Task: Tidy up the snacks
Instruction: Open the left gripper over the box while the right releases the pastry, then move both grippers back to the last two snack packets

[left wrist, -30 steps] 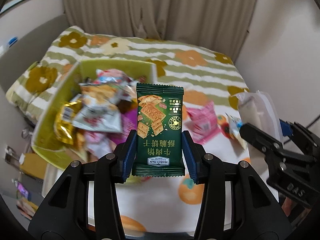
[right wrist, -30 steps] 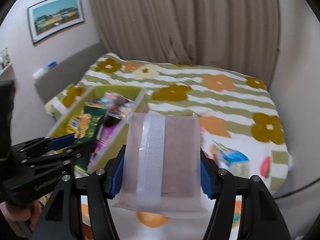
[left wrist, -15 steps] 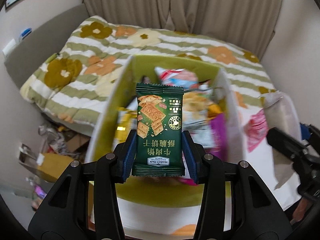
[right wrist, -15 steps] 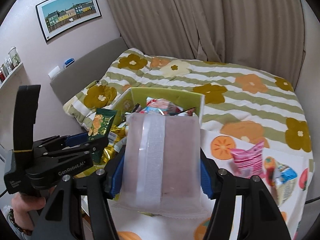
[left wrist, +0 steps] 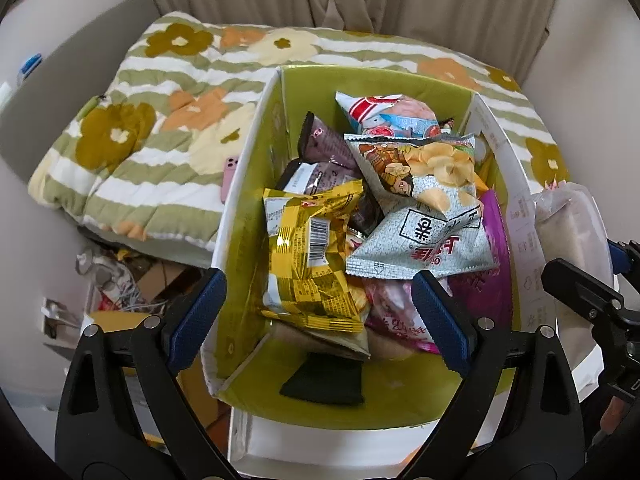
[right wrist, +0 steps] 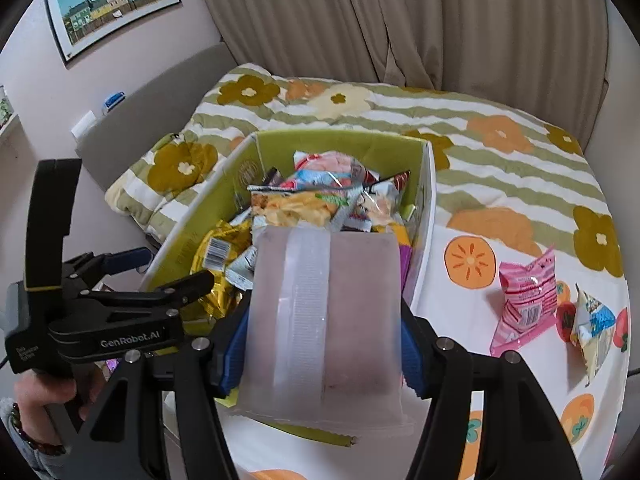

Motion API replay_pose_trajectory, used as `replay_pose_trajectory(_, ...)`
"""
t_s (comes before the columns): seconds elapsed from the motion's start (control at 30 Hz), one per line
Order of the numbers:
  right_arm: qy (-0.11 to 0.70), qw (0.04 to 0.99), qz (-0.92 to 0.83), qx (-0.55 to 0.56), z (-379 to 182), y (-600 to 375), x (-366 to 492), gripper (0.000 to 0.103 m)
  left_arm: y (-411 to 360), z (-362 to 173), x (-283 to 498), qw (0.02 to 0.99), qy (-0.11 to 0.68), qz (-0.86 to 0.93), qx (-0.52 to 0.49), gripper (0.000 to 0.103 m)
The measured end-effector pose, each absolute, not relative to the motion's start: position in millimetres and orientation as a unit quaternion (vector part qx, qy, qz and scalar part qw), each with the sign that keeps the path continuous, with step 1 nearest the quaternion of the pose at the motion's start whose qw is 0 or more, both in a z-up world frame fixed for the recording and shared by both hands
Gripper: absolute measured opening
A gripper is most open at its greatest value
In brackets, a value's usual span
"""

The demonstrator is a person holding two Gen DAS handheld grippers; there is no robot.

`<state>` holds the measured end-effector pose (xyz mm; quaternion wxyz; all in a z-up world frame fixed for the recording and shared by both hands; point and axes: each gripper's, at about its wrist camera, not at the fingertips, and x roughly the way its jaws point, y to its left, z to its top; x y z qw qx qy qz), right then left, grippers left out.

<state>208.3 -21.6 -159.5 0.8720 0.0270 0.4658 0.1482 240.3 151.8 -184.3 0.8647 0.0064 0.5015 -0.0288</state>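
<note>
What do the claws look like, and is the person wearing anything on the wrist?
Both claws are black, with angular fingers, silver rivets and ribbed blue pads. The left claw has white "GenRobot.AI" lettering on its side and a tall black handle with a thin yellow band. The hand holding it wears a dark bead bracelet.

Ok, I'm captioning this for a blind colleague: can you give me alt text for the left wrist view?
The left gripper hangs with jaws opening and nothing between them above a green box heaped with snack packets, a dark green packet lying on its floor. The box sits by a flowered quilt.
</note>
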Motion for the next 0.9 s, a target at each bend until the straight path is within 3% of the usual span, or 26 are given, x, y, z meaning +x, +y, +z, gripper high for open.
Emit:
replay_pose_trajectory(0.3,0.469,0.868,0.16,0.026,-163.3,-15.2,217.1,0.063,156.6,-170.9,244.7,0.869,0.494,-0.016,0.013,0.093)
replay_pose_trajectory(0.37,0.462,0.87,0.172,0.024,-164.8,-10.4,217.2,0.085,158.1,-171.0,245.7,0.87,0.493,-0.014,0.013,0.093)
replay_pose_trajectory(0.4,0.46,0.87,0.174,0.021,-165.2,-8.7,216.7,0.101,158.7,-171.5,245.9,0.869,0.494,-0.013,0.012,0.093)
replay_pose_trajectory(0.9,0.446,0.881,0.158,-0.001,-158.6,-11.0,211.1,0.102,157.6,-159.1,238.0,0.871,0.491,-0.016,0.011,0.093)
